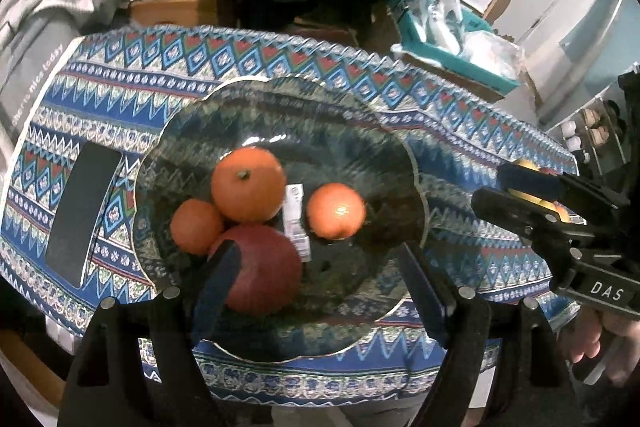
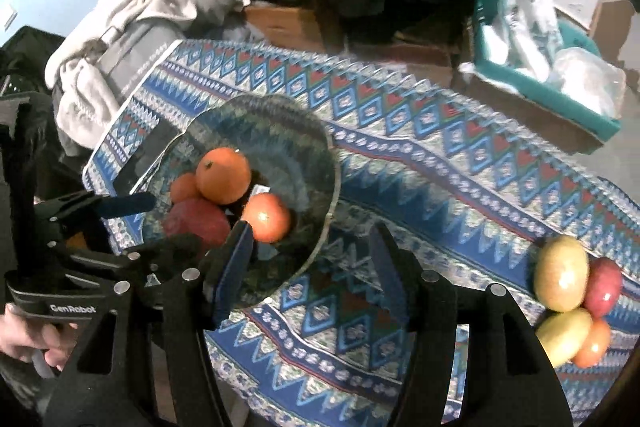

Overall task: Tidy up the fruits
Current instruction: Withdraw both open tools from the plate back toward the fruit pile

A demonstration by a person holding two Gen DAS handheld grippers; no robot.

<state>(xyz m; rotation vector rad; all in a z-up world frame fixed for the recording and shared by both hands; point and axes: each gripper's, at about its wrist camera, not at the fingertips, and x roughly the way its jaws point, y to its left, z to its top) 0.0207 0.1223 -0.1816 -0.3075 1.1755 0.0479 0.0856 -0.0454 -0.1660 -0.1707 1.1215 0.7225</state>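
Observation:
A clear glass plate (image 1: 400, 147) (image 2: 332, 183) on the patterned tablecloth holds a big orange (image 1: 248, 185) (image 2: 223, 175), a small orange (image 1: 196, 227), a third orange (image 1: 336, 211) (image 2: 266, 217) and a dark red fruit (image 1: 268, 271) (image 2: 196, 221). My left gripper (image 1: 320, 271) (image 2: 156, 223) hangs open above the plate, its left finger in front of the red fruit, holding nothing. My right gripper (image 2: 312, 263) (image 1: 516, 193) stands open and empty over the plate's right rim. Two yellow-green fruits (image 2: 562, 273), a red one (image 2: 604, 285) and an orange-red one (image 2: 596, 343) lie at the table's right.
A flat black rectangle (image 1: 80, 215) lies left of the plate, and a white label (image 1: 296, 223) shows among the fruit. Grey clothing (image 2: 132, 23) is heaped past the left end. A teal bin (image 2: 560, 95) with plastic bags stands beyond the far edge.

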